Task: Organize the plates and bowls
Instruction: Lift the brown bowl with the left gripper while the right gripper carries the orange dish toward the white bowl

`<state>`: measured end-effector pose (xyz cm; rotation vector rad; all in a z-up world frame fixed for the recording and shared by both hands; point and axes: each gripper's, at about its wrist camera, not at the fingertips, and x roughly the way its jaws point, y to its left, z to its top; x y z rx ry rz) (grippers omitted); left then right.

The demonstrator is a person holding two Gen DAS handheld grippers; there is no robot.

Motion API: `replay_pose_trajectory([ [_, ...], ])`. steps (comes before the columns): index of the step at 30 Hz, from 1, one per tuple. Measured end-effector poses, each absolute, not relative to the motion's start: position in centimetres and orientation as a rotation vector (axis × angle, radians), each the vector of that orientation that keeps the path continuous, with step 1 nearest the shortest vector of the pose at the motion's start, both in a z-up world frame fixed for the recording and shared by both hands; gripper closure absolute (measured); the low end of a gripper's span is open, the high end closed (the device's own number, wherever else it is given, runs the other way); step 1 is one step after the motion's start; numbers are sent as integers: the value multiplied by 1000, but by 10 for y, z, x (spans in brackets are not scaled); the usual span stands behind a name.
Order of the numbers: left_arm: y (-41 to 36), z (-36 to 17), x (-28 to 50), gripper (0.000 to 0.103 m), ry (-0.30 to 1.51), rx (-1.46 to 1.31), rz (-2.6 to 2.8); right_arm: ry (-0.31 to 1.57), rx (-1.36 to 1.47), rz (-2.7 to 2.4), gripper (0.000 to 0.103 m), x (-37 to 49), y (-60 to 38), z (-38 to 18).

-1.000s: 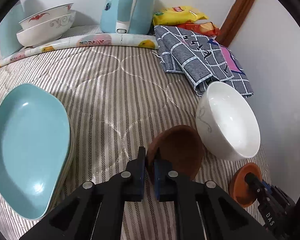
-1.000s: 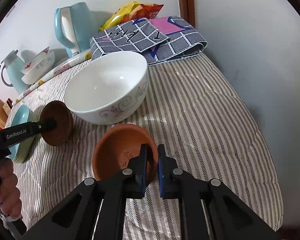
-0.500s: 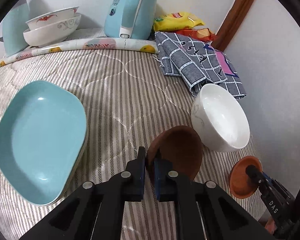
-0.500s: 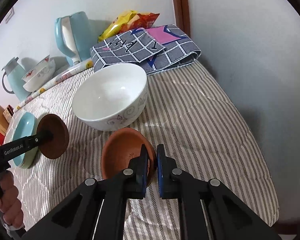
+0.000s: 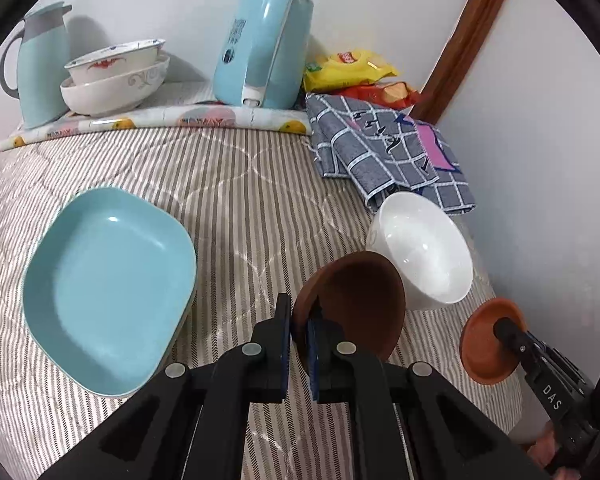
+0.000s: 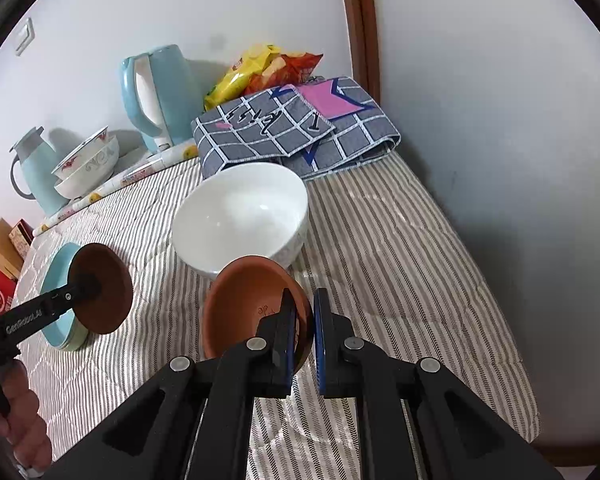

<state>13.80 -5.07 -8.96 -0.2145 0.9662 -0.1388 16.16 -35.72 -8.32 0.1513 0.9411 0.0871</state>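
My left gripper (image 5: 298, 320) is shut on the rim of a dark brown dish (image 5: 356, 304), held tilted above the striped cloth; it also shows in the right wrist view (image 6: 104, 288). My right gripper (image 6: 304, 312) is shut on the rim of a terracotta dish (image 6: 248, 300), also seen in the left wrist view (image 5: 488, 344). A white bowl (image 5: 420, 248) (image 6: 240, 216) stands on the cloth just beyond both dishes. Stacked teal plates (image 5: 108, 280) (image 6: 58, 280) lie at the left. Two nested patterned bowls (image 5: 116, 76) (image 6: 86, 168) stand at the back.
A teal kettle (image 5: 264, 48), a teal jug (image 5: 40, 64), snack bags (image 5: 352, 72) and a folded checked cloth (image 5: 384, 152) line the back. A white wall (image 6: 500, 120) runs close on the right. Boxes (image 6: 0, 264) stand at the far left.
Both grippers have pulled back and risen with their dishes; the white bowl and teal plates look farther away. More of the back of the table shows.
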Motion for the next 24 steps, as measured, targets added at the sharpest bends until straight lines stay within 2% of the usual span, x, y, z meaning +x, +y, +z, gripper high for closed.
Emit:
replay_pose_trajectory([
  [24,-28,-58,146,96,915,-247,-154,890,143,95,95,182,-325,-45],
])
